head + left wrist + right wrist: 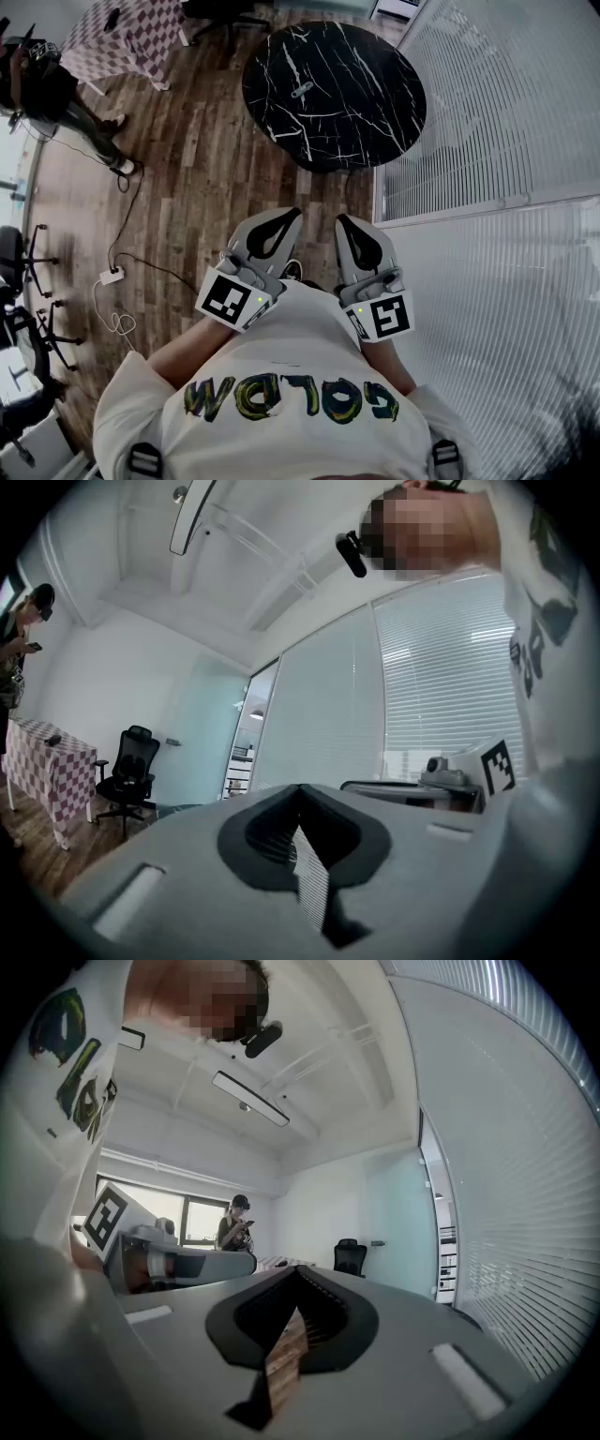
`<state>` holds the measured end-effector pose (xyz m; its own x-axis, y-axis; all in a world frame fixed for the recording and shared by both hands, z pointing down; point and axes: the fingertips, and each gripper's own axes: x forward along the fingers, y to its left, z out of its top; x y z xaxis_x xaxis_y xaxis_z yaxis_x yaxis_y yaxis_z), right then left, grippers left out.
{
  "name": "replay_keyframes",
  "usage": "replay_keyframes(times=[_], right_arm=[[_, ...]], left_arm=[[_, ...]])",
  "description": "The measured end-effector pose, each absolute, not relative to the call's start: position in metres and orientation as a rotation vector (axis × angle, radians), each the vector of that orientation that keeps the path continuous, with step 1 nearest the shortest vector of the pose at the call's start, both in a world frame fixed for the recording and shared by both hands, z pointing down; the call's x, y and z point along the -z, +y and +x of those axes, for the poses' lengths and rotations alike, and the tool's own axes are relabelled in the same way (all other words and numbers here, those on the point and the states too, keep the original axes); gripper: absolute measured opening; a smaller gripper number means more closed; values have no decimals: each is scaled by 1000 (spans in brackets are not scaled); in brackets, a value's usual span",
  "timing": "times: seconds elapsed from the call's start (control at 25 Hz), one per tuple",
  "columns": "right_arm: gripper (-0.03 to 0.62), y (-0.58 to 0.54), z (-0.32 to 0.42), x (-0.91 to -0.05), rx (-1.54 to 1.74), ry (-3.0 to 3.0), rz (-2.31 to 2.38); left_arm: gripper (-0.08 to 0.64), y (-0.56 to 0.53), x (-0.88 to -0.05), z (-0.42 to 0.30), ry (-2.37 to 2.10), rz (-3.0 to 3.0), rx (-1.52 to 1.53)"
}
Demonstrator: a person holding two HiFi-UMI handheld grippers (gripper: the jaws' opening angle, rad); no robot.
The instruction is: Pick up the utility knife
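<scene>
- The person's white T-shirt [281, 375] with green and yellow lettering fills the bottom of the head view.
- Just ahead of it, the grey left gripper [274, 230] and grey right gripper [354, 234] sit side by side, level, pointing forward. Each has its jaws together with nothing between them.
- Brown wooden plank floor [197, 178] lies beyond them.
- Farther on stands a round black marble-patterned table [375, 103].
- The small grey utility knife [302, 90] lies flat near the table's middle, well apart from both grippers. Its long axis runs diagonally, lower left to upper right. Which end is the blade cannot be told.
- Farthest off, at the upper left, is a checkered tablecloth [131, 37].
</scene>
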<state>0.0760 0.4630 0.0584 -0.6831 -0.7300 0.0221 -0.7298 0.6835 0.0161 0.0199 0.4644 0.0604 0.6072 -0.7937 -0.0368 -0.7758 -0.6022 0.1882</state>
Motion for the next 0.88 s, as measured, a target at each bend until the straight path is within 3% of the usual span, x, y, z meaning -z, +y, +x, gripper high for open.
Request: replay_keyframes(times=[0.88], right_arm=[[2, 453, 118, -82, -63, -2857, 1218]], left_arm=[[2, 459, -91, 63, -1308, 2647, 63]])
